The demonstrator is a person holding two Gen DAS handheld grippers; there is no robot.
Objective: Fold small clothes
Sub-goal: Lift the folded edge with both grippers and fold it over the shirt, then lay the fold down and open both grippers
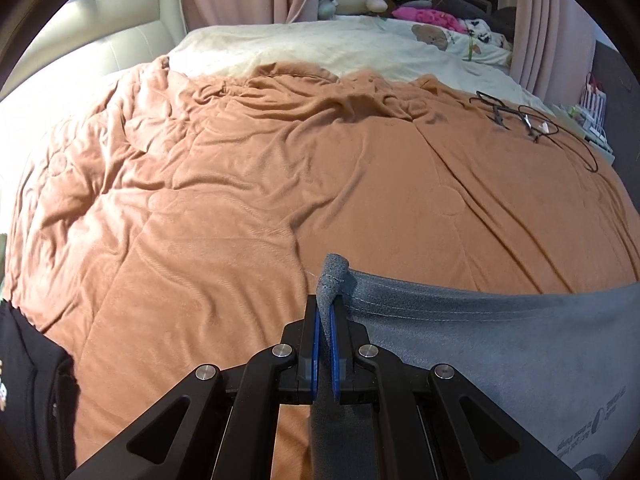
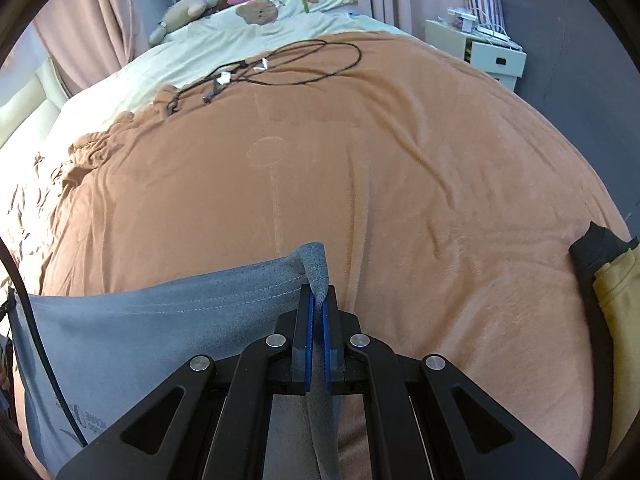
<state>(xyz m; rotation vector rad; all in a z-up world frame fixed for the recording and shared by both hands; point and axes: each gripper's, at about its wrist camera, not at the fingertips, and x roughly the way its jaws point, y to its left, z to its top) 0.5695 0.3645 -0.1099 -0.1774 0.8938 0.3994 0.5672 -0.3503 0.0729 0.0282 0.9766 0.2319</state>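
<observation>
Right tongs (image 2: 318, 304) pinching grey garment (image 2: 160, 312)

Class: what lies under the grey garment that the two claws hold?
An orange blanket spreads beneath and beyond the grey garment, pinched by the left claw and right claw. Whatever lies directly under it is covered.

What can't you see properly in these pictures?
- Grey shirt: the left camera's edge and the left gripper cut it off, so its full shape is unclear.
- Shirt print: upside down, too small to read.
- Black cloth: mostly off-frame.
- Yellow cloth: only an edge shows.
- Cable: its ends are too small to identify.
</observation>
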